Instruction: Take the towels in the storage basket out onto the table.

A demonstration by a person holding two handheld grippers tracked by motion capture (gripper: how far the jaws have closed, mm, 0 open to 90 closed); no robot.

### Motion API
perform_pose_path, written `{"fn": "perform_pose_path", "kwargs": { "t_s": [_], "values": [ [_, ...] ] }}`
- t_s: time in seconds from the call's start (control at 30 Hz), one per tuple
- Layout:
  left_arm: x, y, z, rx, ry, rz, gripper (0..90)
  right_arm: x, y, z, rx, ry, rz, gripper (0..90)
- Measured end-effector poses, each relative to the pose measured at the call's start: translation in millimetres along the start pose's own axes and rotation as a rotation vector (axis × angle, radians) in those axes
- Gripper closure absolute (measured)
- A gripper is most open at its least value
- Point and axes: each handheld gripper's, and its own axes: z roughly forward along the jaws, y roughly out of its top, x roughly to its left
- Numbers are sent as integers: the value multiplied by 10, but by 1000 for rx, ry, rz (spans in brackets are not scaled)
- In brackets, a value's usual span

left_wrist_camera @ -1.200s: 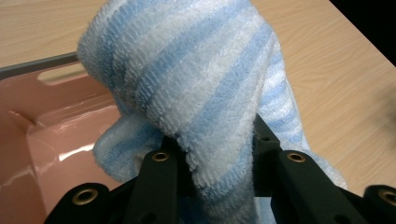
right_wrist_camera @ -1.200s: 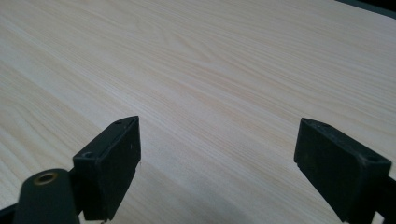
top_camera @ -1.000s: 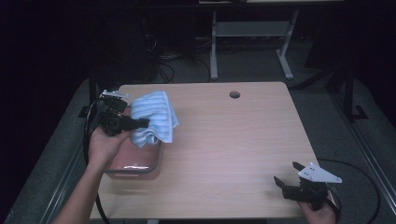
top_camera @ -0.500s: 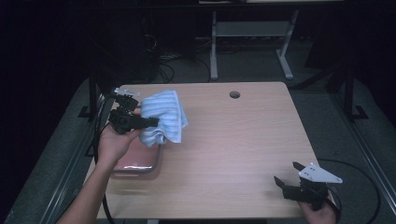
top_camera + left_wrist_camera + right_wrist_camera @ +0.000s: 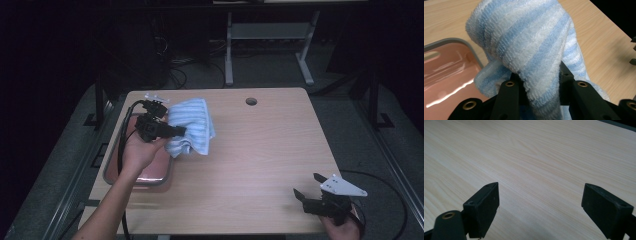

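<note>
A blue-and-white striped towel (image 5: pixel 192 125) hangs bunched in the air over the table's left part, just right of a pink tray (image 5: pixel 155 170). My left gripper (image 5: pixel 175 131) is shut on a fold of it. In the left gripper view the towel (image 5: pixel 531 42) bulges up between the two black jaws and hides the fingertips, with the tray (image 5: pixel 449 67) to its left. My right gripper (image 5: pixel 306 191) rests near the table's front right corner, held by a hand. In the right gripper view its pads (image 5: pixel 485 207) stand wide apart over bare wood.
The wooden table (image 5: pixel 260 155) has a round cable hole (image 5: pixel 251 101) near its far edge. The pink tray with a grey rim lies at the left front. Dark floor, cables and a white stand's legs lie beyond the table.
My left hand has carried the towel to the right and slightly away, off the tray's area toward the table's middle. The towel swings as it goes. The right gripper has stayed put.
</note>
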Motion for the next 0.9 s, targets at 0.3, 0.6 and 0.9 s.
{"fn": "perform_pose_path", "kwargs": {
  "t_s": [0.3,0.6,0.9],
  "values": [
    [-131,71,164,11,-23,20,693,-8,0,-2,-1,0,1,142],
    [-232,111,312,21,-46,34,693,-15,-1,-3,-6,2,4,142],
    [-294,154,418,33,-57,44,693,-27,-11,3,-7,5,4,142]
  ]
}}
